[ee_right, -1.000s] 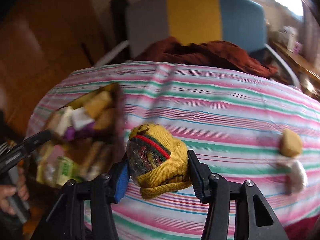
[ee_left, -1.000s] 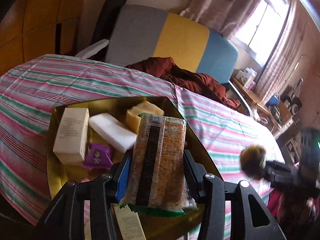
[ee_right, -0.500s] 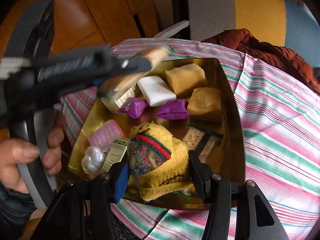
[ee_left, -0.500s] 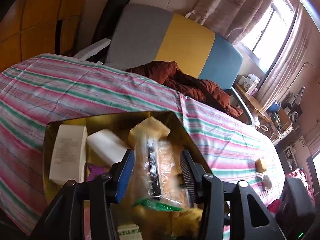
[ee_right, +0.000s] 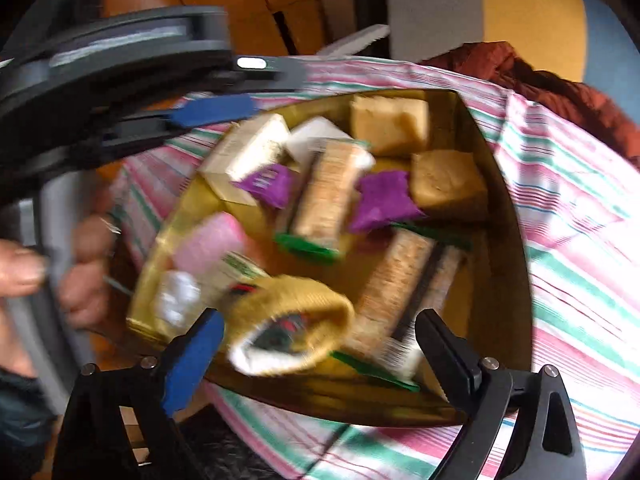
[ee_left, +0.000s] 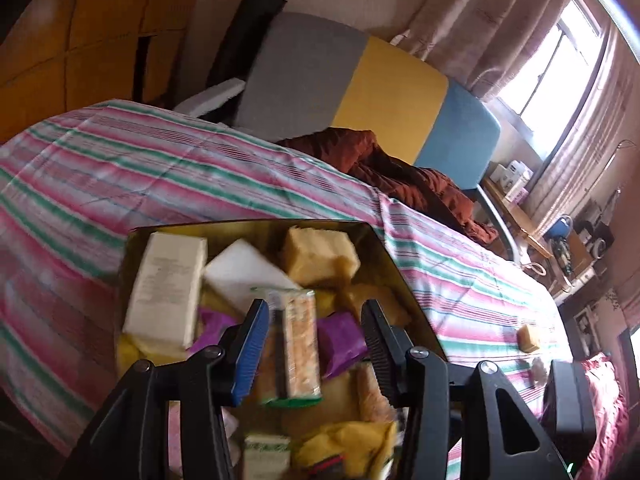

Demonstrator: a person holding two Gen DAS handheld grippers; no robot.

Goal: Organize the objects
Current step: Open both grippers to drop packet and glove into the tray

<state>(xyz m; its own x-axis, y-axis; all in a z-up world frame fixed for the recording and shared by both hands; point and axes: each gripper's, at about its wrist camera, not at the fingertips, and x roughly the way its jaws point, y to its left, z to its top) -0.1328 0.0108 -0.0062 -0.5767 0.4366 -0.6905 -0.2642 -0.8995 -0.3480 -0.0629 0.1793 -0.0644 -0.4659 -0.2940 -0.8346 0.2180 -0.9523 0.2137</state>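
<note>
At the far left of the right wrist view, a bare hand (ee_right: 76, 264) grips the handle of the left gripper (ee_right: 208, 110), whose blue-padded finger reaches over the near-left rim of a gold-coloured metal tray (ee_right: 508, 280) on the pink, green and white striped tablecloth (ee_right: 580, 240).

Inside the tray, from left: a white crumpled wad (ee_right: 176, 300), a pink bar (ee_right: 208, 240), a cream rectangular box (ee_left: 164, 288), a white block (ee_left: 244, 272), two purple wrappers (ee_right: 376, 200), two tan cubes (ee_right: 444, 184) at the far right, and a clear packet of crackers (ee_right: 404, 300) lying near the right wall.

The left gripper (ee_left: 312, 344) in its own view has its fingers spread wide; a second cracker packet with a green end (ee_left: 296, 344) sits between them, touching neither pad, blurred.

The right gripper (ee_right: 316, 348) is also spread wide. The yellow knitted sock with red and green stripes (ee_right: 288, 324) lies blurred at the tray's near edge, between the pads and clear of both.

Further right on the cloth, a small tan cube (ee_left: 530, 338) lies well apart from the tray.
</note>
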